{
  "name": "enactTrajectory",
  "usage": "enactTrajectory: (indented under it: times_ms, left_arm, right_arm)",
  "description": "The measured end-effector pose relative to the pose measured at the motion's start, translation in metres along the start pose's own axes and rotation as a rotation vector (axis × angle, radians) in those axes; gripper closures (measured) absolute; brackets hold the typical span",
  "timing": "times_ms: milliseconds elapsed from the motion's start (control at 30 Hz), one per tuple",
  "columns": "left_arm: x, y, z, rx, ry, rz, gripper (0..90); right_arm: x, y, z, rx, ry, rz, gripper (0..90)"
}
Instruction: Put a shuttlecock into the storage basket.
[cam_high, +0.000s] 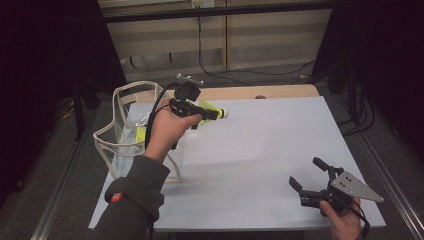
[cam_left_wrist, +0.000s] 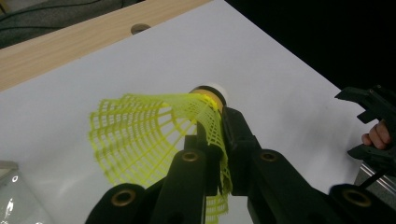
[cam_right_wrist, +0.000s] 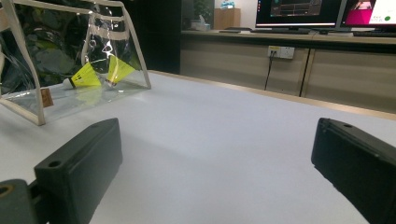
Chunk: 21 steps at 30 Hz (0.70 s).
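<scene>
My left gripper is held above the table's back left, shut on the skirt of a yellow mesh shuttlecock whose white cork tip points right. In the left gripper view the black jaws pinch the yellow shuttlecock near its cork, and that gripper looks down on the white table. A clear bag with cream trim stands at the table's left edge, just behind the left hand. Inside the clear bag lie two more yellow shuttlecocks. My right gripper rests low at the front right, open and empty.
The white tabletop has a wooden strip along its far edge. Cables run over the floor behind the table. In the left gripper view the right gripper shows far off at the table's edge. Monitors stand on a far counter.
</scene>
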<state>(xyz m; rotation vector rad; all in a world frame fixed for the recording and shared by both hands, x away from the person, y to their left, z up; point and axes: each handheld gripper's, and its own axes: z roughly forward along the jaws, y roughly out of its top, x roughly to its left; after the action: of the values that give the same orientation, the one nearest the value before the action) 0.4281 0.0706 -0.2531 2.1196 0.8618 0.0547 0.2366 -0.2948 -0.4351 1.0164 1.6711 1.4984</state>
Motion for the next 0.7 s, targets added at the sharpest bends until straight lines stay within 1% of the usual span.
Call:
enactTrajectory:
  times_ms: [167,333,367,400,433,667,700]
  left_arm:
    - [0.001,0.001,-0.005,0.005,0.004,-0.001,86.9]
    - [0.003,0.002,-0.013,-0.005,0.016,-0.006,86.9]
    - [0.003,0.002,-0.015,-0.01,0.02,-0.013,86.9]
    - [0.004,0.002,-0.017,-0.003,0.024,-0.004,86.9]
    - [0.005,0.002,-0.019,-0.011,0.027,-0.014,86.9]
    - [0.009,0.002,-0.029,-0.009,0.042,-0.008,86.9]
    - [0.009,0.002,-0.031,-0.016,0.043,-0.018,86.9]
  right_arm:
    - [0.0,0.0,0.0,-0.002,0.003,-0.001,1.8]
    - [0.0,0.0,0.0,-0.001,0.001,0.0,1.8]
    - [0.0,0.0,0.0,0.0,0.0,0.0,1.8]
    - [0.0,0.0,0.0,0.0,0.001,0.0,1.8]
    - [0.0,0.0,0.0,-0.001,0.002,-0.001,1.8]
    - [0.0,0.0,0.0,-0.002,0.001,0.0,1.8]
    - [0.0,0.0,0.0,-0.003,0.003,0.001,1.8]
